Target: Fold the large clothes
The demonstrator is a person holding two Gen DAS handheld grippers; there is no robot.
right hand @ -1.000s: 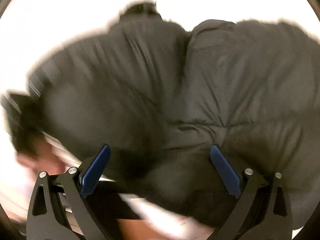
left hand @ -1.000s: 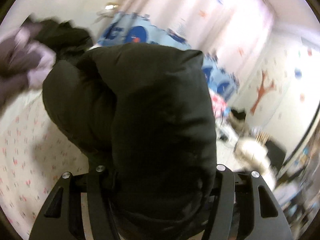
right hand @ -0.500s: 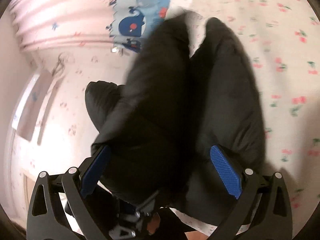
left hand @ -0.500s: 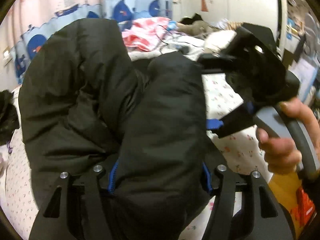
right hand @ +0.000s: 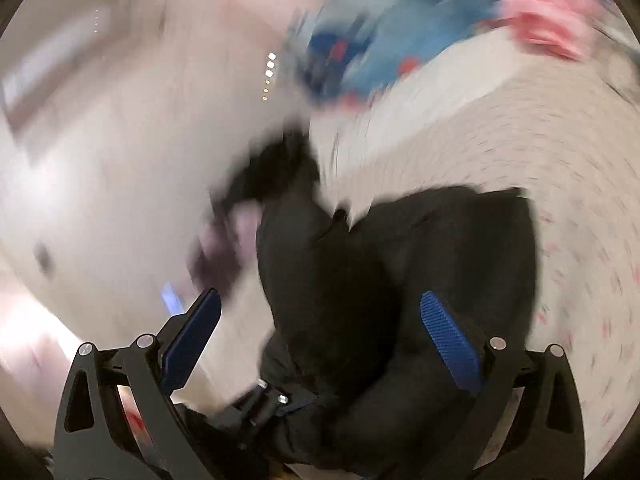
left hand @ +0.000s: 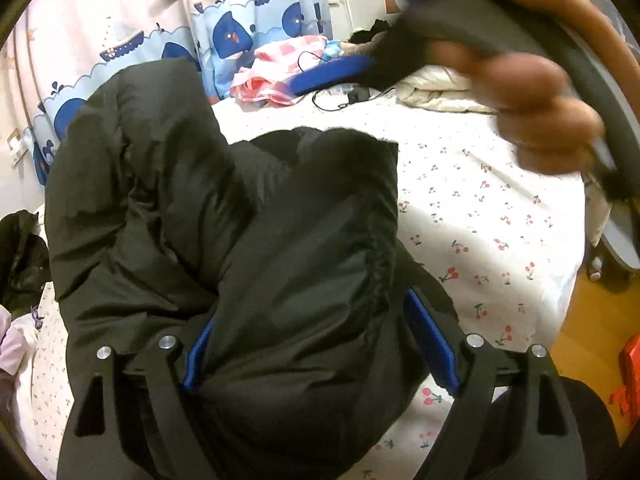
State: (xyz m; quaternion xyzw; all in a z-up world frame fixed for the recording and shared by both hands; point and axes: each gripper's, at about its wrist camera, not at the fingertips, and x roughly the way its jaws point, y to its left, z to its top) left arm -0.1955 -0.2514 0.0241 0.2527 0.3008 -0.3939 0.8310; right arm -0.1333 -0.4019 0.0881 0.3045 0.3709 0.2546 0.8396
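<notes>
A black puffer jacket (left hand: 224, 240) lies bunched on the cherry-print bed sheet (left hand: 480, 208). A thick fold of it sits between the jaws of my left gripper (left hand: 316, 344), which are opening. The left pad still touches the fabric, while the right pad (left hand: 432, 344) stands clear of it. My right gripper (right hand: 320, 320) is open and empty above the jacket (right hand: 380, 280), in a view blurred by motion. In the left wrist view it shows as a blur at the top, one blue pad (left hand: 332, 74) held out by a hand (left hand: 520, 92).
A whale-print curtain (left hand: 232, 36) hangs behind the bed. A pink checked cloth (left hand: 280, 68), a black cable (left hand: 352, 96) and a cream duvet (left hand: 440, 88) lie at the far side. Dark clothes (left hand: 20, 256) are piled at the left. Orange floor (left hand: 580, 344) shows at the right.
The left jaws have spread and the right pad has come off the jacket. The right gripper has lifted away from the jacket and swung up across the left view.
</notes>
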